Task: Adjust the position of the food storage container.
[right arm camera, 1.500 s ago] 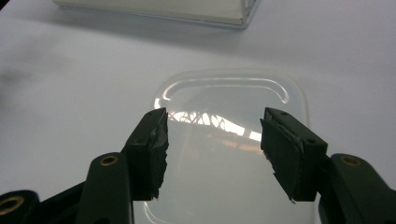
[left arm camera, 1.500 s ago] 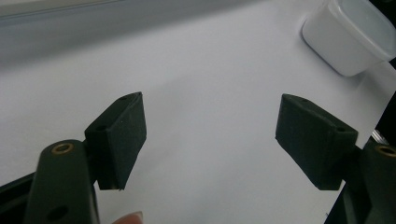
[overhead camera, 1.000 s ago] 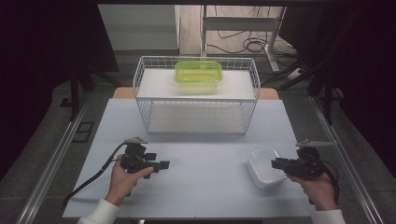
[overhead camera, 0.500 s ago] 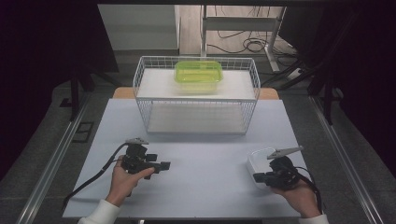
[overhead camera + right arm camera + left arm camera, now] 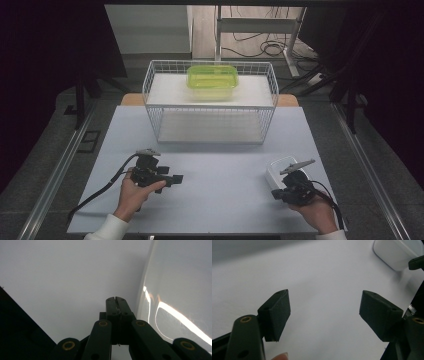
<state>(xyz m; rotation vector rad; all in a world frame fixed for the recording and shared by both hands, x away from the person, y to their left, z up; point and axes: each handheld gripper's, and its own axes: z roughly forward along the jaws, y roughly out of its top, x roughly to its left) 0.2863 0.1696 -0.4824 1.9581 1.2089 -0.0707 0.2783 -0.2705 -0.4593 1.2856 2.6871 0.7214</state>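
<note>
Toward the back edge of the table [image 5: 210,200] stands a white wire basket [image 5: 210,107], and a lime-green lidded container [image 5: 212,80] sits on its top shelf; what's inside it can't be told. Down at the front right corner sits a white container [image 5: 276,171], nothing visible inside. Right gripper [image 5: 278,193] is down beside it, jaws pressed flat together with nothing between them, tips just beside the white container's wall [image 5: 175,290]; whether they touch it I can't tell. Over by the front left, the left gripper [image 5: 176,179] hangs over bare table with jaws spread wide, holding nothing, pads [image 5: 277,312] well apart, the white container [image 5: 397,252] far off ahead
</note>
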